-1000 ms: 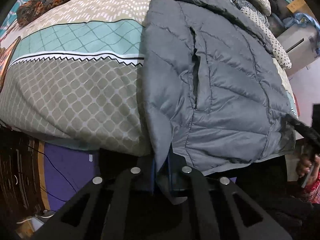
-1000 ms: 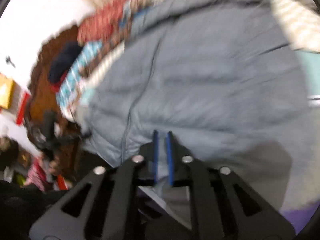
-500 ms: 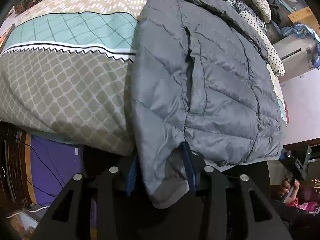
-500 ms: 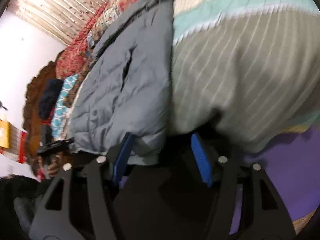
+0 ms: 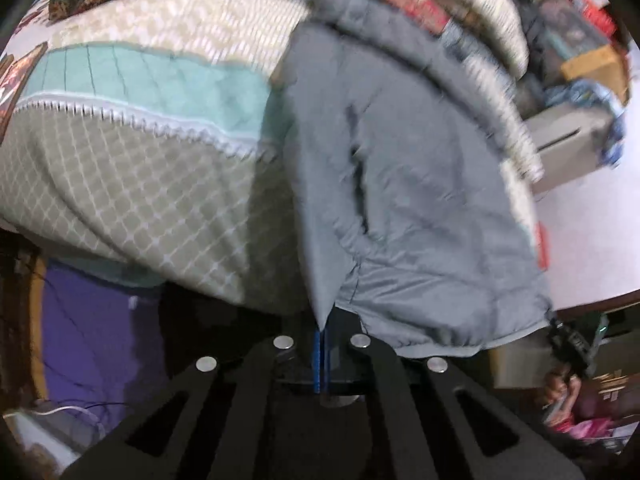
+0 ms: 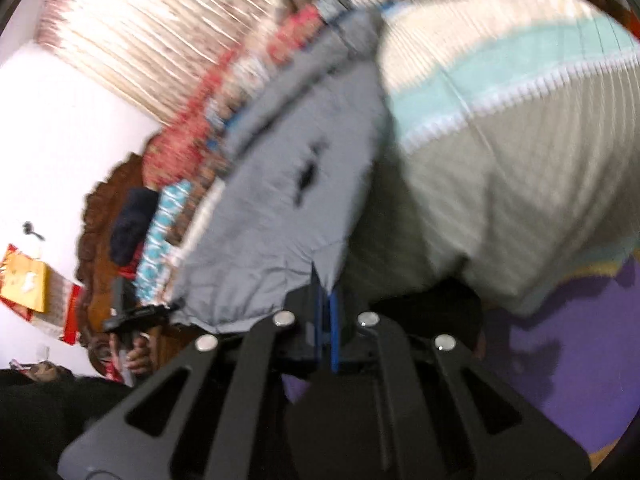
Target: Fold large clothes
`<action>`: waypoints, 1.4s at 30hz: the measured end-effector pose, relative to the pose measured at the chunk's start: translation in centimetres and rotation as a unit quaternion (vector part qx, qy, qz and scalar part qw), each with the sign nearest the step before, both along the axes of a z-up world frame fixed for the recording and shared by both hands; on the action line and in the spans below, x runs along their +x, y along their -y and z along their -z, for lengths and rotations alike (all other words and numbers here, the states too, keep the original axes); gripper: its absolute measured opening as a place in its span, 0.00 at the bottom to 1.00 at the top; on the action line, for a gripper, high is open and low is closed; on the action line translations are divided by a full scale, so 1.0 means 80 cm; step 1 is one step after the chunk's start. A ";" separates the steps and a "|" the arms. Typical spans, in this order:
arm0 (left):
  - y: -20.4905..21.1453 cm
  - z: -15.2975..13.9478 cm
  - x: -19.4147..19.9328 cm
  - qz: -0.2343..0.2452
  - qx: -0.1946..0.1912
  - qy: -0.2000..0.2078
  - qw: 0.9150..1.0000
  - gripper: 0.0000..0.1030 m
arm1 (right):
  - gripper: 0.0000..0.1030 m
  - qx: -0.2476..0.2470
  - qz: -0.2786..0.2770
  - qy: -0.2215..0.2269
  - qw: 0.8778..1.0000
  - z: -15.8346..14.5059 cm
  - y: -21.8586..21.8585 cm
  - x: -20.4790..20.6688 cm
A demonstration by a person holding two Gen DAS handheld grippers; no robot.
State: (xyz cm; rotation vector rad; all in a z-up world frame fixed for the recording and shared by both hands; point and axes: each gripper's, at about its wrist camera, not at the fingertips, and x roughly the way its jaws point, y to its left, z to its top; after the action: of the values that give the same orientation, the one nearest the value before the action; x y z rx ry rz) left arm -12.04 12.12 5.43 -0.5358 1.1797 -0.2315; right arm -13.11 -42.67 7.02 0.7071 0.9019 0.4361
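both views are smearing w/ motion blur. the grey jacket point(image 5: 420, 200) quilting is washing out, and its hem tip is disappearing between the left gripper point(image 5: 321, 354) pads. the bedspread point(image 6: 500, 160) pattern is streaking in the right view. the clutter point(image 5: 576, 32) at the far right is blurring too much to id.

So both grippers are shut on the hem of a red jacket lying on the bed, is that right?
Not quite: the jacket is grey, not red, as both wrist views show. The left gripper and right gripper are both shut on its hem, and it lies on the bed.
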 end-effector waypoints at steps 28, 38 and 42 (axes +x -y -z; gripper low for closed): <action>-0.052 -0.044 -0.049 -0.063 -0.131 0.037 0.989 0.01 | 0.03 0.000 -0.030 -0.012 0.999 -0.037 -0.015 -0.005; -0.045 -0.040 0.068 -0.117 -0.161 0.004 0.980 0.01 | 0.03 0.037 0.008 -0.006 0.999 -0.019 -0.017 0.115; -0.039 -0.030 0.116 -0.127 -0.144 -0.013 0.981 0.01 | 0.03 0.046 0.031 -0.020 0.998 0.004 -0.020 0.166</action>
State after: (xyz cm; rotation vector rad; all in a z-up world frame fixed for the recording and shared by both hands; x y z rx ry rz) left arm -2.72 15.27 7.84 -0.9391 1.0972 -0.1777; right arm 0.16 -41.11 6.69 0.8288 0.9005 0.4117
